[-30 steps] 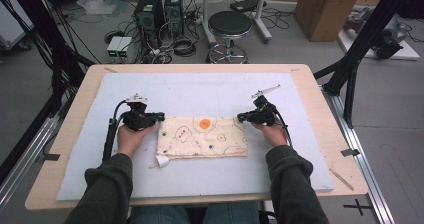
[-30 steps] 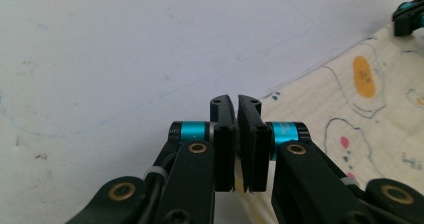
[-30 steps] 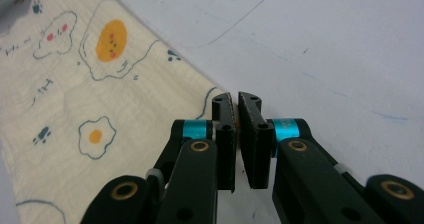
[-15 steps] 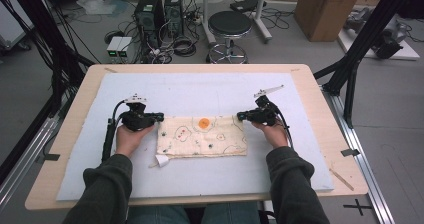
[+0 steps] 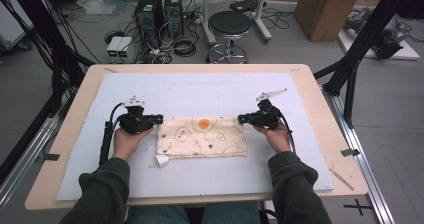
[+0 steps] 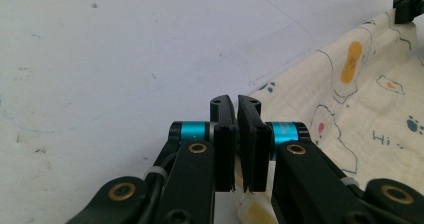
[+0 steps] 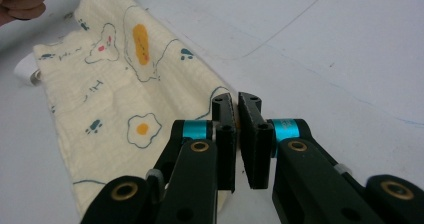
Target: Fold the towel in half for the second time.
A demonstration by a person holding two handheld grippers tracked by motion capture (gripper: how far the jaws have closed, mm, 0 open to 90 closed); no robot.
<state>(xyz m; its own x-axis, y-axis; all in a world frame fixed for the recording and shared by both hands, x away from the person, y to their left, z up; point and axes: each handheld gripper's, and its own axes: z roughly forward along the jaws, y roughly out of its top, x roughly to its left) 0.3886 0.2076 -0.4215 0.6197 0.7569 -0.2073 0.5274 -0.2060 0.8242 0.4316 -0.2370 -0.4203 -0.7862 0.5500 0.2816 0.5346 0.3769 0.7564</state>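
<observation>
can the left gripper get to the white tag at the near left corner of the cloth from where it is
Probably yes. The left gripper sits at the far left corner of the cloth, jaws closed on its edge, and the white tag lies just nearer along that side with bare mat between; it must let go first.

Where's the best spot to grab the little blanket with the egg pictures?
Probably the two far corners of the cloth, one gripper coming in from each side. It lies flat, so only edges and corners give jaws something to pinch. The left gripper and right gripper sit there, jaws closed.

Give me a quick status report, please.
Left gripper and right gripper each shut on a far corner of the cloth. Cloth flat on table. Nothing in the way.
</observation>
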